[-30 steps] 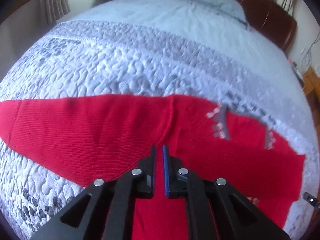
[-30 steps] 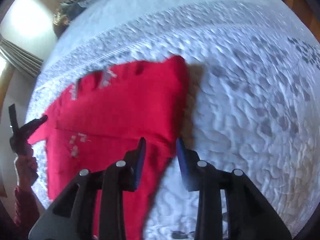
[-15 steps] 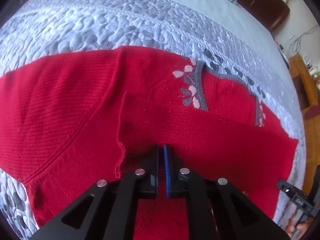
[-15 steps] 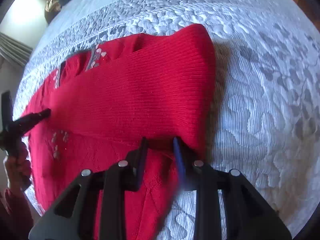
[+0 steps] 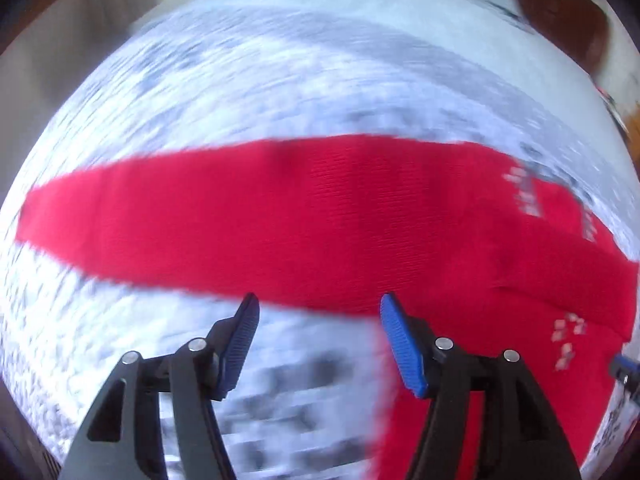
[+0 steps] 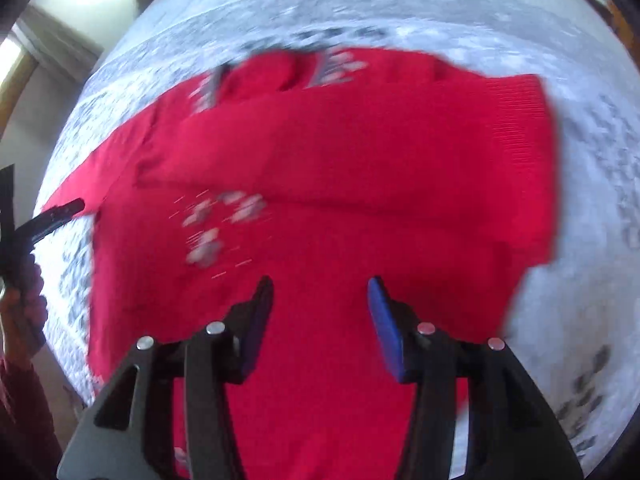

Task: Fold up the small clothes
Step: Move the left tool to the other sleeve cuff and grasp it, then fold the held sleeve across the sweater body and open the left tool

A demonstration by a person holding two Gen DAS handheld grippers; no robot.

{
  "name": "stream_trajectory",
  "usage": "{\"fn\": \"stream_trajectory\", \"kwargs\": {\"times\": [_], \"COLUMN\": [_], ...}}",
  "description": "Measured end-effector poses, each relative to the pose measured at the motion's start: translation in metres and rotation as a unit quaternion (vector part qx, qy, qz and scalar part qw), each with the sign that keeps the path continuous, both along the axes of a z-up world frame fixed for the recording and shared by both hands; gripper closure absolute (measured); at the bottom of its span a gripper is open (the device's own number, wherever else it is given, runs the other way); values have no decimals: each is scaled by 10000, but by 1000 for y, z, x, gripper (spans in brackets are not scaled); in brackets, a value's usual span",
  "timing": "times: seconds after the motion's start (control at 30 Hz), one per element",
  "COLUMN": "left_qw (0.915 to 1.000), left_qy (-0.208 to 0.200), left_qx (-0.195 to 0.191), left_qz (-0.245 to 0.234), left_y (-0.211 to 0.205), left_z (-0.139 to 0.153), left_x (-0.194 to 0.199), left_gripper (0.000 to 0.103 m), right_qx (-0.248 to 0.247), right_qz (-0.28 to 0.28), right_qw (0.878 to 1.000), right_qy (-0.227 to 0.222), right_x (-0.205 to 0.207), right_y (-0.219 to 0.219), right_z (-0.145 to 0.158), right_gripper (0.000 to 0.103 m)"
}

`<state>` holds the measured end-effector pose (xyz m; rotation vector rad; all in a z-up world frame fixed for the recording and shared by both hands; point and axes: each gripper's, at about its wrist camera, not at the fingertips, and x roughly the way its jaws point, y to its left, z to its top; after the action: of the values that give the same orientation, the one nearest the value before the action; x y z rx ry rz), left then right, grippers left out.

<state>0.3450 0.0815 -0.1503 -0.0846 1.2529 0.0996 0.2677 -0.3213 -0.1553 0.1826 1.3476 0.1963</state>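
Observation:
A red knit sweater (image 5: 340, 216) with small grey and white flower patterns lies on the bed. In the left wrist view a sleeve stretches out to the left. My left gripper (image 5: 316, 312) is open and empty, just in front of the sweater's near edge. In the right wrist view the sweater (image 6: 360, 168) shows a sleeve folded across the body. My right gripper (image 6: 320, 292) is open and empty above the sweater's lower body. The left gripper's tip (image 6: 60, 212) shows at the sweater's left edge. Both views are blurred by motion.
The sweater rests on a grey and white quilted bedspread (image 5: 280, 80), also in the right wrist view (image 6: 600, 200). A brown headboard (image 5: 560, 8) stands at the far end. The person's hand (image 6: 20, 312) is at the left edge.
Both grippers have opened and let go of the sweater. Both have pulled back from the fabric. The sleeve now lies folded across the body.

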Motion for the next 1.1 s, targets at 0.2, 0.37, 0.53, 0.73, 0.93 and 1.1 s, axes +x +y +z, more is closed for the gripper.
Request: {"fn": "stream_trajectory", "kwargs": {"times": [0.2, 0.37, 0.53, 0.73, 0.93, 1.1], "left_qw": [9920, 9679, 9571, 9590, 9482, 9537], "left_qy": [92, 0, -23, -183, -411, -1074], "left_qx": [-132, -369, -640, -598, -884, -526], "left_qz": [1253, 2485, 2824, 2765, 3024, 2761], "left_y": [136, 254, 306, 311, 325, 293], "left_z": [6, 11, 3, 0, 1, 33], "left_x": [-11, -11, 3, 24, 18, 14], "left_gripper": [39, 39, 41, 42, 92, 94], "right_qx": [-86, -193, -376, -447, -411, -339], "right_qz": [612, 794, 798, 828, 858, 876], "right_qw": [9981, 9966, 9961, 9956, 9955, 9956], "right_qy": [-43, -95, 40, 51, 23, -50], "right_x": [-9, -13, -12, -10, -7, -9], "right_y": [67, 93, 100, 104, 104, 100], "right_z": [-2, -5, -20, -31, -33, -34], "right_gripper": [50, 45, 44, 44, 43, 42]}}
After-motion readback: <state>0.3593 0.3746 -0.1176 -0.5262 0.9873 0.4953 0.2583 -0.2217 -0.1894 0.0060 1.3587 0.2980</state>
